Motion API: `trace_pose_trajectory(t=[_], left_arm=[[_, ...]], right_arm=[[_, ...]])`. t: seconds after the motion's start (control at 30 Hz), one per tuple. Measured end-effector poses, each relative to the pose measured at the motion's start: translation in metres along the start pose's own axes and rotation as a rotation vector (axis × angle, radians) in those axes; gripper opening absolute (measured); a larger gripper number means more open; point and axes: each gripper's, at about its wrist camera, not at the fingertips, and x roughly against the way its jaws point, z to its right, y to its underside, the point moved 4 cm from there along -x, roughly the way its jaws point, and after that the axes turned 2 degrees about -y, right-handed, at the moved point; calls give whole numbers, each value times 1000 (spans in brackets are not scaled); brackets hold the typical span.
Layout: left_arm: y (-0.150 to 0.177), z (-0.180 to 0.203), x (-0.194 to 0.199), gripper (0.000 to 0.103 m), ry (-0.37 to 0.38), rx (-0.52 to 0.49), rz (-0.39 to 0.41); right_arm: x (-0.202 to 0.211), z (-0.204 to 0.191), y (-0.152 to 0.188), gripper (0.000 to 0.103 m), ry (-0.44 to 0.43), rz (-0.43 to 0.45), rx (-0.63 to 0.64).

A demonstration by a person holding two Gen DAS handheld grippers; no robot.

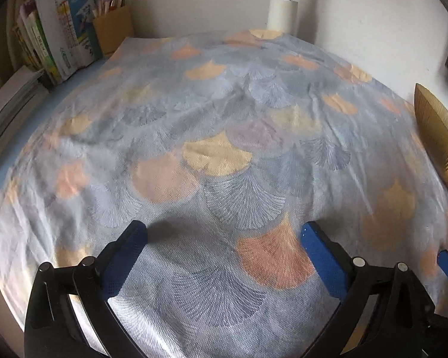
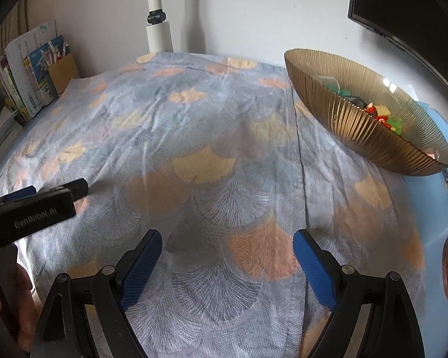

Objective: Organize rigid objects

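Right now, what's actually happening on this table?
A person holds both grippers over the leaf-patterned cloth. The left gripper and right gripper are both open and empty, with nothing between their fingers. The small colourful items sit in the ribbed gold bowl at the right; no loose object shows on the cloth.

One ribbed gold bowl (image 2: 364, 125) at upper right, one patterned cloth (image 2: 212, 137), one brown box (image 2: 63, 73) at upper left — and two tongs: left tongs (image 1: 224, 235), right tongs (image 2: 227, 244).
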Motion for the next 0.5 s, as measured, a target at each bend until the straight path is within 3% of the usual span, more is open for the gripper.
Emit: trace_pose_trajectory(t=[0.3, 0.5], left_arm=[[-2, -1, -1, 103, 10, -10, 4], [-5, 0, -1, 103, 13, -17, 5]], right_arm=[[-7, -4, 1, 102, -5, -43, 22], [-8, -5, 0, 103, -6, -48, 24]])
